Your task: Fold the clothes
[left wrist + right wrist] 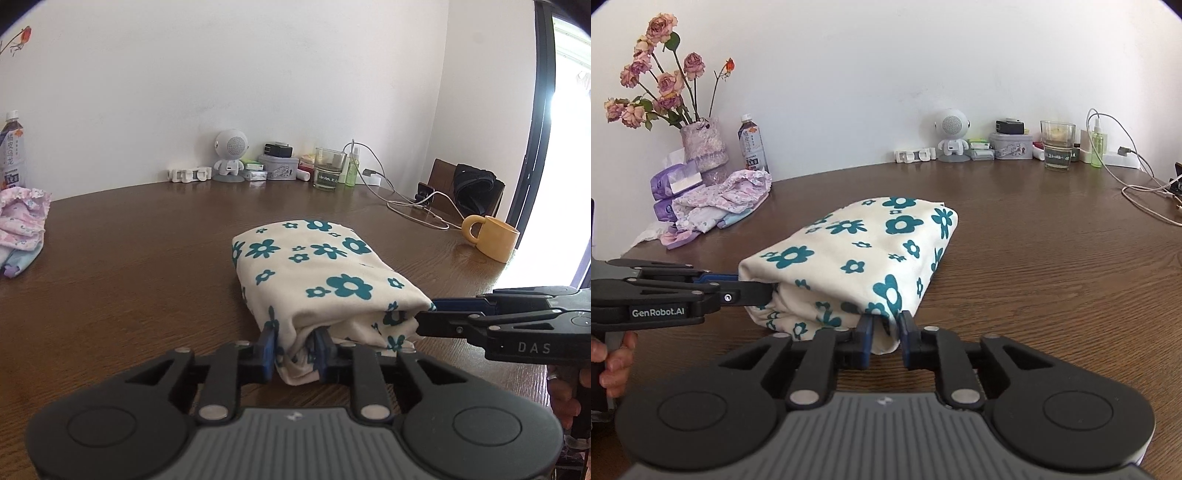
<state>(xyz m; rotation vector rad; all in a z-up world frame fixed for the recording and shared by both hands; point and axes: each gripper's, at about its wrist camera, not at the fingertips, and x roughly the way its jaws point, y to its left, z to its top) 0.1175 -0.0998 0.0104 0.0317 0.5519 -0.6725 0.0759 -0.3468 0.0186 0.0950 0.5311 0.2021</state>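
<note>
Left wrist view: left tongs point(294, 352) and right tongs point(885, 341) each clamp a near corner of the folded floral garment point(314, 273) on the tabletop point(129, 258).

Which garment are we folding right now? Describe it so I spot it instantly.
Start at the brown wooden table. At its middle lies the folded cream cloth, printed with teal flowers. The crumpled pink clothes near the vase are pastel, not teal.

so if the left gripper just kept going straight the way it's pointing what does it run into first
The left gripper would meet the folded floral cloth at once: its near corner already sits between the fingers. Past the bundle lies bare table, then probably the clutter along the wall, though depth there is hard to judge.
</note>
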